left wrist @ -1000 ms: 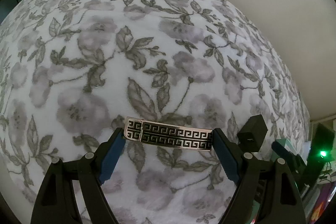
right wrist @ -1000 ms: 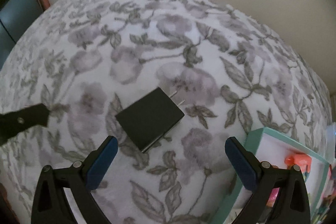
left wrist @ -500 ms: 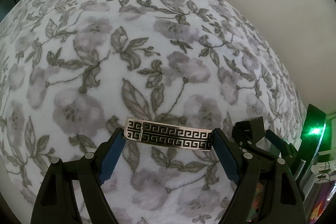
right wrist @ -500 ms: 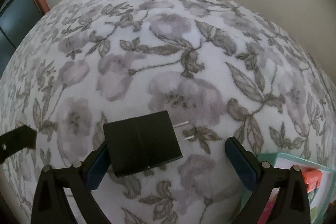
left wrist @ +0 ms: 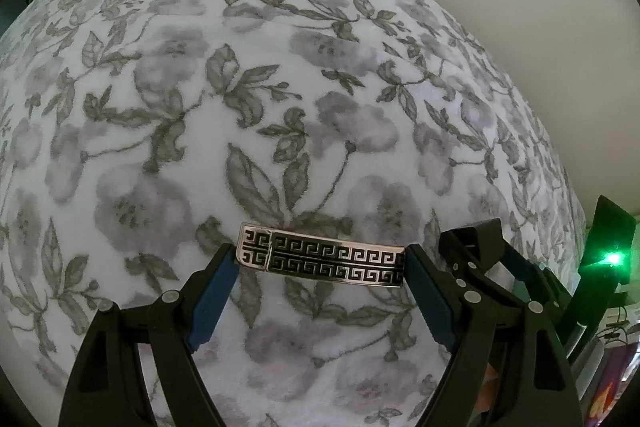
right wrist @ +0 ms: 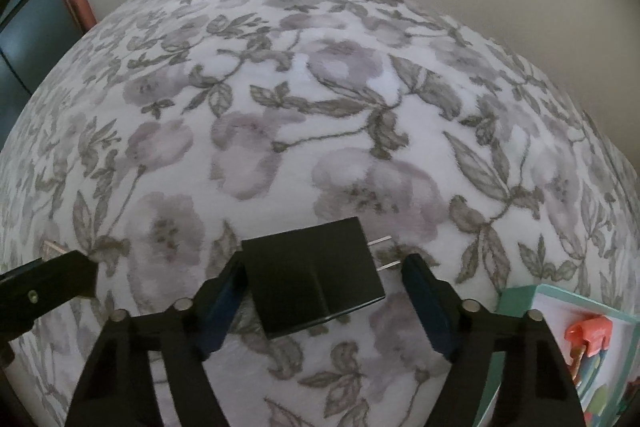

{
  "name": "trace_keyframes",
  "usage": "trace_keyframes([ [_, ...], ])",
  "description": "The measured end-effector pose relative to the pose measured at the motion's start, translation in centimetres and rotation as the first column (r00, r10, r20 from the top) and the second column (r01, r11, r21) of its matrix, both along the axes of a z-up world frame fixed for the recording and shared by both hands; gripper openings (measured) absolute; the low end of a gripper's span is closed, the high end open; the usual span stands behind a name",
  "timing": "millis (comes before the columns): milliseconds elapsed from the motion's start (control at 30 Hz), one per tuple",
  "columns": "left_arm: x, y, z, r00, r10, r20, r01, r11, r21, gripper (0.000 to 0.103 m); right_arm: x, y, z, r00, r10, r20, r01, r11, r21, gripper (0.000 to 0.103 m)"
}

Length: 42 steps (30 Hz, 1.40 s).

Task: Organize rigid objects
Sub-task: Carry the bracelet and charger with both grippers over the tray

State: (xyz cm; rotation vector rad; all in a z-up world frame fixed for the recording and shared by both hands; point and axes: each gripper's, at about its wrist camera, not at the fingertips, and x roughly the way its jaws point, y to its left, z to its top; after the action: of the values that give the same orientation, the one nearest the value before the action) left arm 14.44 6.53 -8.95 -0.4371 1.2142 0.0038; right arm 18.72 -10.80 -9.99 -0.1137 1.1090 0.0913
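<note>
Plush white fleece printed with grey-lilac flowers and grey leaves covers the whole bed surface (left wrist: 280, 75), and both of the task's things sit over it. The left hand-held gripper (left wrist: 322, 261) has its blue fingers (left wrist: 216, 291) closed end to end on a flat silver-and-black metal bar with a Greek-key pattern (left wrist: 320, 259), each pad pressed against one short end, so the bar spans the whole gap.

In the right wrist view, the right hand-held gripper (right wrist: 320, 277) is spread wide around a black square plug-in charger block (right wrist: 314, 277) with two bright prongs (right wrist: 382, 253) pointing toward the right finger. The left pad looks to be touching or just beside the block's edge, while the right pad stands apart from the prong tips. Whether the block lies on the fleece or is lifted cannot be told.

The step in hand appears to be closing on the charger. A good grip would probably centre the block first, then squeeze across its flat plastic sides instead of onto the thin prongs, which would likely let it twist or slip. On soft fleece the block may tip under a one-sided push, so closing evenly should help.

A teal-rimmed box (right wrist: 516, 297) holding colourful items sits close by to the right, a likely place for the things.
</note>
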Motion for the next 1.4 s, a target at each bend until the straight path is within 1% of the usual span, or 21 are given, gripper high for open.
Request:
trace_keyframes([
  [67,0.1,-0.1,-0.1,1.0,-0.007,-0.003,0.007,1.0,0.001,0.084,-0.1,-0.1,-0.1,1.0,0.001,-0.003,-0.001,1.0,0.003,0.074],
  [200,0.1,-0.3,-0.2,1.0,-0.018,-0.008,0.018,1.0,-0.003,0.084,-0.5,-0.4,-0.1,1.0,0.004,-0.008,-0.004,1.0,0.004,0.074],
  [267,0.2,-0.3,-0.2,1.0,-0.021,-0.007,0.021,1.0,-0.003,0.084,-1.4,0.0,0.1,1.0,0.009,-0.01,-0.009,1.0,0.002,0.074],
  [433,0.2,-0.4,0.1,0.999,-0.032,0.003,0.032,0.999,0.0,0.084,-3.0,0.0,0.6,1.0,0.019,-0.008,-0.019,1.0,0.005,0.074],
  [567,-0.1,-0.8,1.0,0.998,-0.05,0.028,0.05,0.999,0.008,0.084,-4.1,-0.6,1.6,1.0,0.015,0.01,-0.015,1.0,0.023,0.073],
  [633,-0.3,-1.2,1.7,0.997,-0.06,0.045,0.059,0.998,0.017,0.084,-5.1,-1.3,2.5,1.0,-0.001,0.024,0.0,0.999,0.049,0.073],
  [933,-1.6,-3.4,5.3,0.983,-0.129,0.134,0.124,0.991,0.045,0.084,-9.3,-3.9,5.4,0.997,-0.056,0.057,0.05,0.994,0.094,0.073],
  [1067,-2.6,-4.6,7.1,0.971,-0.157,0.181,0.149,0.987,0.056,0.084,-11.3,-5.5,6.8,0.992,-0.102,0.08,0.092,0.989,0.112,0.072],
  [1200,-3.6,-6.1,8.2,0.957,-0.193,0.215,0.184,0.981,0.059,0.084,-13.3,-7.4,7.9,0.983,-0.155,0.096,0.141,0.981,0.133,0.073],
  [1300,-4.2,-7.5,8.3,0.95,-0.228,0.212,0.228,0.973,0.026,0.084,-14.7,-8.6,8.5,0.975,-0.194,0.11,0.178,0.974,0.138,0.073],
  [1400,-4.7,-8.9,8.0,0.943,-0.265,0.199,0.269,0.963,0.009,0.084,-16.3,-10.0,9.0,0.965,-0.234,0.118,0.212,0.963,0.168,0.073],
])
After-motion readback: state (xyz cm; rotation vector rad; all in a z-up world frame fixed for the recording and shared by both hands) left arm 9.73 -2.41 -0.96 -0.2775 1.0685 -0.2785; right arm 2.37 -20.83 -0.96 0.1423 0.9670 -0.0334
